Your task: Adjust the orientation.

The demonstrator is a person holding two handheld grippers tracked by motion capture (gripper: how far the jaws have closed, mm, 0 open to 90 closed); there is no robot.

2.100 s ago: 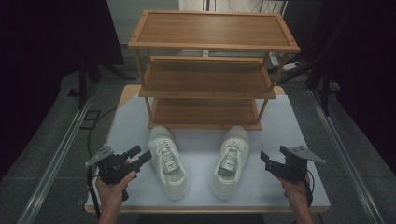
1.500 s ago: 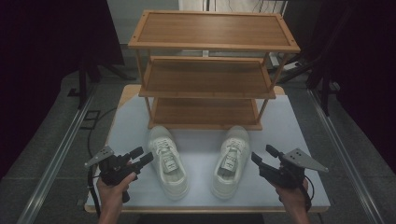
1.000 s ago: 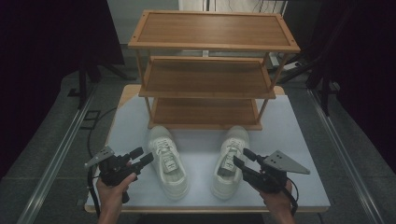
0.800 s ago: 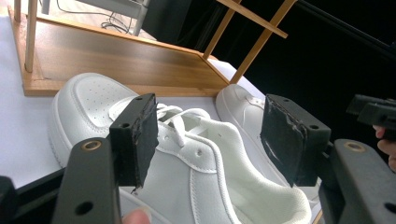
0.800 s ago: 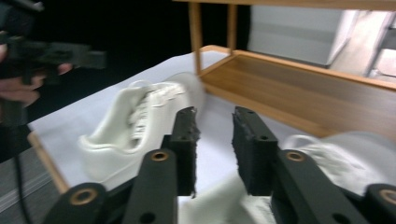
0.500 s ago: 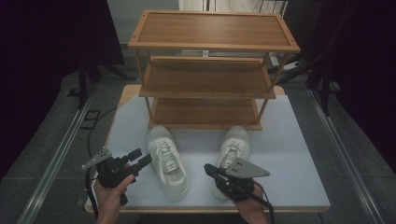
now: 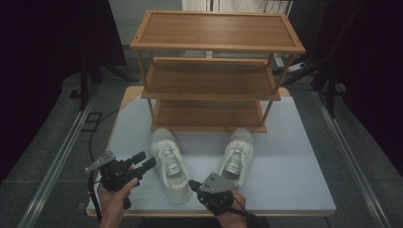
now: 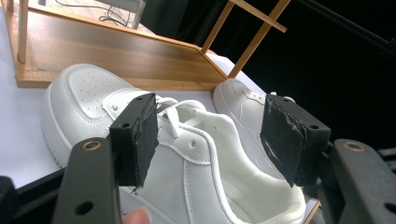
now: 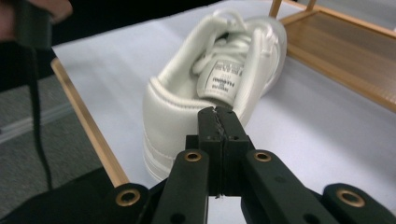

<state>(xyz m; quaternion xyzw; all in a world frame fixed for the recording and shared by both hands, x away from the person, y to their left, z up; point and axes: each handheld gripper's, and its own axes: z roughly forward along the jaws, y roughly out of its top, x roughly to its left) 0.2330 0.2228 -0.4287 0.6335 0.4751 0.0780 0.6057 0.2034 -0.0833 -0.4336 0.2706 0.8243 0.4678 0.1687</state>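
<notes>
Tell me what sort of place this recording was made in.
Most likely a lab or studio set up for recording, not a home. A white table stands on grey carpet between dark curtains, with floor rails alongside. On it stand only a wooden shoe rack and a pair of white sneakers.

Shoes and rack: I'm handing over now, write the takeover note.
Left tongs: open, beside the left shoe, not gripping.
Right tongs: shut on nothing, pointing at the heel of the left shoe; whether they touch is unclear.
Right shoe stands on the table before the wooden rack.
Done: nothing shelved.
Left: probably put both shoes on the rack.
</notes>
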